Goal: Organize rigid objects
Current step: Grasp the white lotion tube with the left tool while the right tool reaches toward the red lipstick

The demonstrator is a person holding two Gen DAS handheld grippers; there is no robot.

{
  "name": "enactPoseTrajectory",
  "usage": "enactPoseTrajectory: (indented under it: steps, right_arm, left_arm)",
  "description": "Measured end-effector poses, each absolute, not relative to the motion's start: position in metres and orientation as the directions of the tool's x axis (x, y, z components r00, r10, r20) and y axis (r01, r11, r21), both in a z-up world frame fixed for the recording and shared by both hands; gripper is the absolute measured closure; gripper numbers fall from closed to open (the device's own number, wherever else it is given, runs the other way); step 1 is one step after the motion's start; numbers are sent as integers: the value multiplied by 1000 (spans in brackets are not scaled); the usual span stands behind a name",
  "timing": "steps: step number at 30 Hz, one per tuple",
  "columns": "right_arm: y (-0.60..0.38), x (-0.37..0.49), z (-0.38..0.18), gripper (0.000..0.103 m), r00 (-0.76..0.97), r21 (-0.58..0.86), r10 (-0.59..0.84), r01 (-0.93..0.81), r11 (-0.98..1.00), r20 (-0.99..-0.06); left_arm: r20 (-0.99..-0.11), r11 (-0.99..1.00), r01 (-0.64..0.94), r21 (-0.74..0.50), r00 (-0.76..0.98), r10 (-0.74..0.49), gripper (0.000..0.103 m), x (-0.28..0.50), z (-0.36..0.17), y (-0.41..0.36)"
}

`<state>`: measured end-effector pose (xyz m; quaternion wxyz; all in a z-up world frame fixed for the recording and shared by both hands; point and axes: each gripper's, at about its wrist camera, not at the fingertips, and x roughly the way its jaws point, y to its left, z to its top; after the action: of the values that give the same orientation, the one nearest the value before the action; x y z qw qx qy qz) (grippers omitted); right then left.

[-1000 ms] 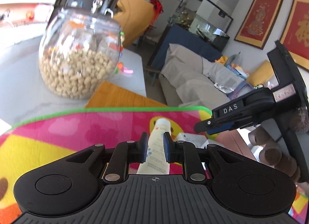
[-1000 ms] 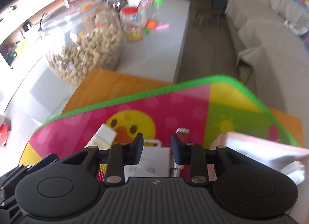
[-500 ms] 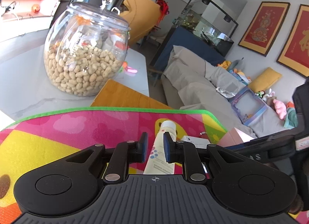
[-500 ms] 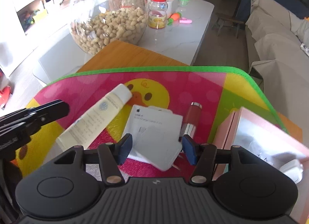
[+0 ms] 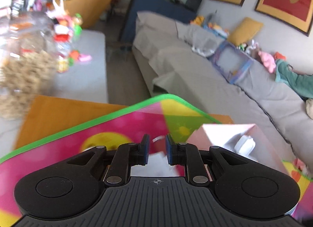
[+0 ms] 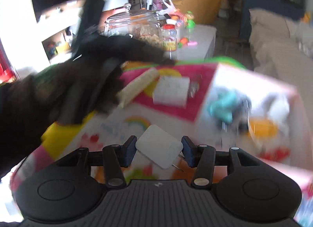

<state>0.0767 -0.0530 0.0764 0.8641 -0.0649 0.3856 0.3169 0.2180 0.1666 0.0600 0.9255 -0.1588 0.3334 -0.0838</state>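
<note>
Two grippers show here: the right gripper (image 6: 158,151) has its jaws spread wide around a flat white square adapter (image 6: 159,146) with rounded corners and metal prongs — whether the pads actually touch it I cannot tell through the blur — while the left gripper (image 5: 157,149) stands at a narrow gap, holding nothing, over the mat (image 5: 121,127). The adapter looks like smooth, stiff plastic, light and probably slippery, so flat opposite edges seem the best hold. A cream tube (image 6: 138,87) and a white box (image 6: 171,91) lie further along the mat, left of the pink glossy box (image 6: 252,97).
</note>
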Motion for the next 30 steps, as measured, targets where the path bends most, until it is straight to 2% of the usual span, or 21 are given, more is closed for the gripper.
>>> enactPoseTrajectory:
  steps: [2,6,8,11,20,24,27,30]
  right_arm:
    - [-70,70,72,54,527,111,467,-571,813,-710]
    - [-101,66,63,54,535,132,460,-540,831,-709]
    - [-113,65,54,53,529,144,463,-535,832,-711]
    - [-123,67,39,53,510,183,485,-532,827,-710]
    - [-126,106,23,51,523,286,515,-458,841,-679]
    - [-126,102,22,51,539,279,513,-458,844,-668]
    - [-119,85,28,51,524,265,546,-517,814,-654]
    - [-107,61,34,47,475,261,614,-616,744,-630]
  left_arm:
    - [-638,940,24,-342,728,-251,84,248,54,154]
    - [-729,980,-2,-200,669,-147,83,284,35,131]
    - [-744,985,6,-170,655,-132,83,283,28,127]
    - [-740,988,40,-151,657,-140,84,265,28,128]
    - [-695,964,75,-255,679,-237,83,141,22,136]
    - [-671,943,111,-314,677,-303,84,89,19,136]
    - [-654,923,118,-367,673,-346,83,60,28,140]
    - [-587,933,56,-356,764,-269,83,26,50,158]
